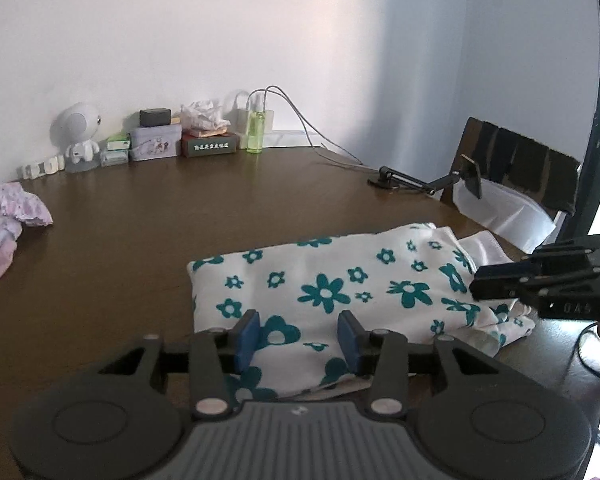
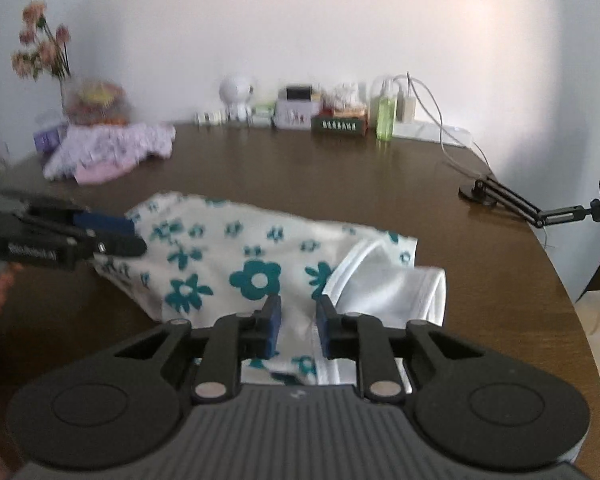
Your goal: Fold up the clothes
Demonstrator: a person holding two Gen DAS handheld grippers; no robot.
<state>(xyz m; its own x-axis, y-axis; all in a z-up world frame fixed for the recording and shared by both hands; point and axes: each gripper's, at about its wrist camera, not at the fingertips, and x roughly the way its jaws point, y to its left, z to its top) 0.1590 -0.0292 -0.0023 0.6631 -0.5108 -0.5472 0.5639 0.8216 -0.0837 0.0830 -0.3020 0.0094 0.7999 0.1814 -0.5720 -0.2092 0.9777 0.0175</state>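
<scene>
A folded white garment with teal flowers lies on the brown table; its plain white inner side shows at the right end. My left gripper hovers over the garment's near left edge, its blue pads standing apart with flat cloth under the gap. In the right wrist view it comes in from the left. My right gripper is over the near right part, with a narrow gap between its pads and nothing pinched. It enters the left wrist view from the right.
A heap of pink and lilac clothes lies at the far left. Along the wall stand a white robot figure, boxes and a green bottle. A black phone-holder arm and a chair stand at the right edge.
</scene>
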